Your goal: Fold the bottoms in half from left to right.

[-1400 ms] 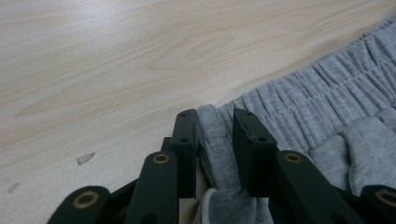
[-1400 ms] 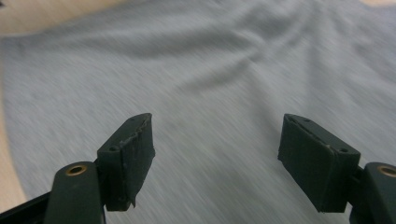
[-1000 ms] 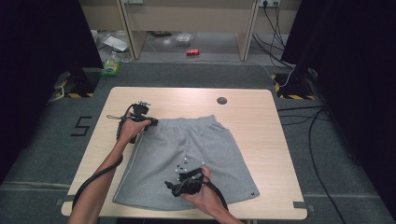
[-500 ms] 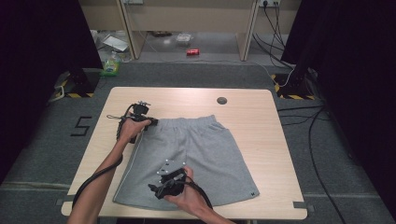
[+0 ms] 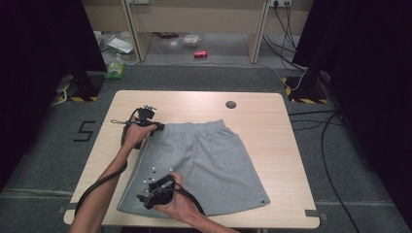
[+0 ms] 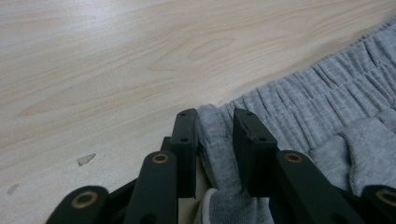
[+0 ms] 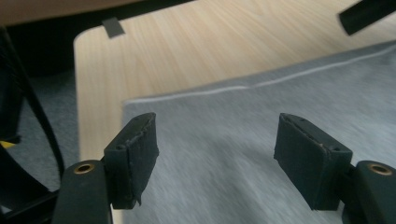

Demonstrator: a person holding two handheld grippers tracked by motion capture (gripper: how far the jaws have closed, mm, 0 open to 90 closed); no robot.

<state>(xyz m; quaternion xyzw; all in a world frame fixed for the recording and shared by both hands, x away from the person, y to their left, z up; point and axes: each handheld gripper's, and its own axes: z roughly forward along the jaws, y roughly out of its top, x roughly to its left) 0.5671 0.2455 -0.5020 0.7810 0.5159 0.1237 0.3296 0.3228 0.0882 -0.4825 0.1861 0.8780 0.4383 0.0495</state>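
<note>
High view: grey sweat shorts [image 5: 204, 165] lie flat on the wooden table [image 5: 272, 131], waistband toward the far edge, hems toward the person. L gripper [image 5: 144, 120] sits at the waistband's left corner, prob. pinning/holding that corner so the cloth can't slide. R gripper [image 5: 156, 190] hovers over the near-left leg, close to the hem corner, looks set to grab it for a fold. Small dark round spot [image 5: 231, 104] on the table, well apart from the shorts.

Left gripper view: jaws closed down on a bunched bit of the elastic waistband [image 6: 299, 93]; fabric pinched between the pads, so it's a grip, not just a touch. Bare table beside it.

Right gripper view: jaws stand wide, nothing between the pads, just been narrowing slightly. Grey leg fabric under them, white side stripe [image 7: 261, 83] and the hem corner just ahead; aimed there, I'd judge, not yet touching.
</note>
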